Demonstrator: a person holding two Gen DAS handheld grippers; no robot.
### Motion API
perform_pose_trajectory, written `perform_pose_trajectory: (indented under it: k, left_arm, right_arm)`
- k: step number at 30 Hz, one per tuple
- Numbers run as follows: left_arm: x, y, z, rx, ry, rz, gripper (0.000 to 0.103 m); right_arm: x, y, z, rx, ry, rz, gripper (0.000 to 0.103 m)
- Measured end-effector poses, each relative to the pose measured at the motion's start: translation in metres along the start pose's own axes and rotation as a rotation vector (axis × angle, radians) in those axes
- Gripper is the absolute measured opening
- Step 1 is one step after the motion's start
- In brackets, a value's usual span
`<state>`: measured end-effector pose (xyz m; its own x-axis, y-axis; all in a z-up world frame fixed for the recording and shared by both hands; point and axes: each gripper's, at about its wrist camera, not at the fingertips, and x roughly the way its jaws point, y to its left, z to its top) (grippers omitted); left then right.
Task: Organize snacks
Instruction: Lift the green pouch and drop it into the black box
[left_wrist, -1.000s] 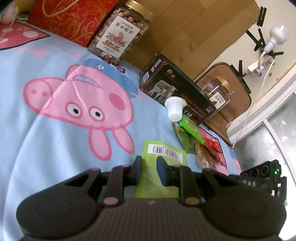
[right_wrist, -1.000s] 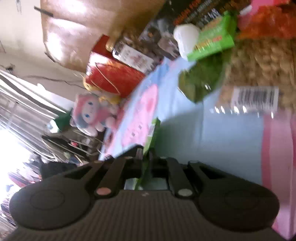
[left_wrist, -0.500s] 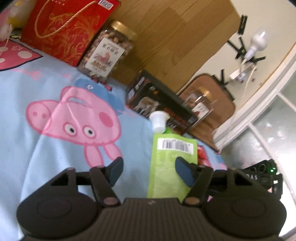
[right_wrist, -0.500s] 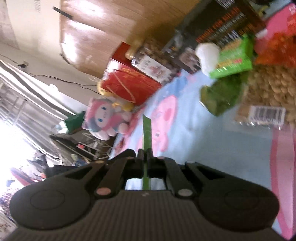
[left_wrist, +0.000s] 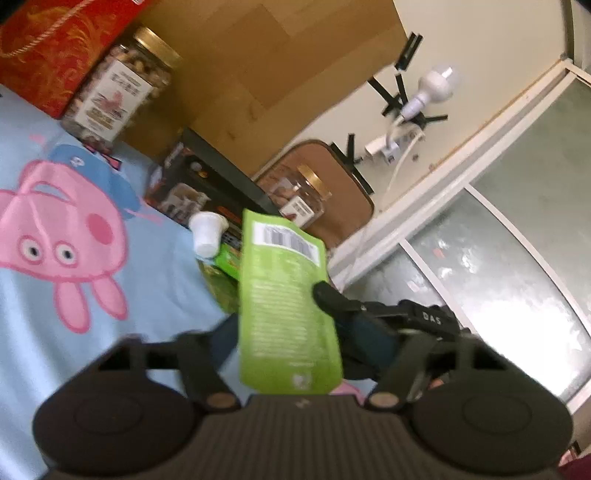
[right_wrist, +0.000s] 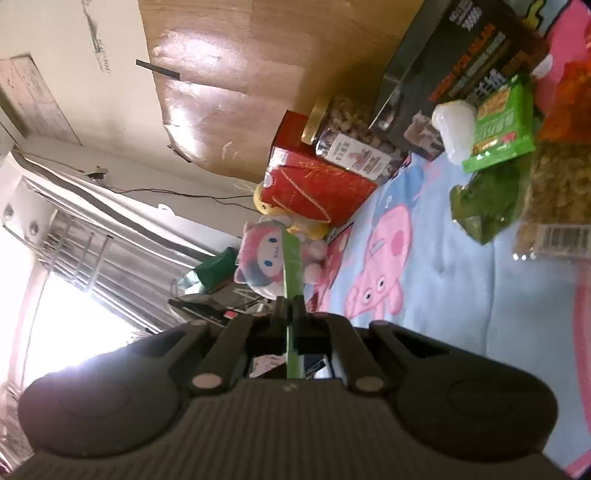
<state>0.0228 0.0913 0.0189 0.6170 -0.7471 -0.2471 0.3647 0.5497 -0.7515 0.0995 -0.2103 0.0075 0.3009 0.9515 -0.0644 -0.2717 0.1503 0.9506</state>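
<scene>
The right gripper (right_wrist: 291, 314) pinches the green pouch (left_wrist: 284, 306) shut, lifted above the bed (left_wrist: 159, 266). The left gripper (left_wrist: 280, 332), fingers closing loosely around it, could knock it askew toward 12 o'clock

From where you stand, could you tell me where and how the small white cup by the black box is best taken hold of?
Grip the white cup across its tapered wall just under the wide rim, coming from the open blue blanket side. The black box stands right behind it and a green packet lies against its narrow end, so those sides are crowded. The flared rim should stop the jaws slipping off.
</scene>
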Motion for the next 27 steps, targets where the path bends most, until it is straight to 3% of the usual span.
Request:
perform_pose_trajectory:
  k: [2,8,13,20,27]
  left_arm:
    - [0.005,-0.001,0.001,-0.001,0.015,0.006,0.039]
    - [0.022,-0.009,0.02,0.024,0.034,0.004,0.036]
    - [0.054,-0.023,0.062,0.101,0.06,0.026,0.037]
    - [0.126,-0.031,0.137,0.188,0.103,0.086,0.036]
    - [0.192,-0.007,0.177,0.23,0.118,0.197,0.037]
  right_arm:
    - [0.0,0.001,0.003,-0.004,-0.002,0.009,0.005]
    - [-0.01,0.001,0.021,-0.01,-0.027,0.007,0.005]
    - [-0.015,0.014,0.049,-0.068,-0.083,-0.02,0.005]
    - [-0.015,0.018,0.115,-0.124,-0.201,-0.125,0.005]
    - [0.011,0.01,0.167,-0.293,-0.295,-0.333,0.005]
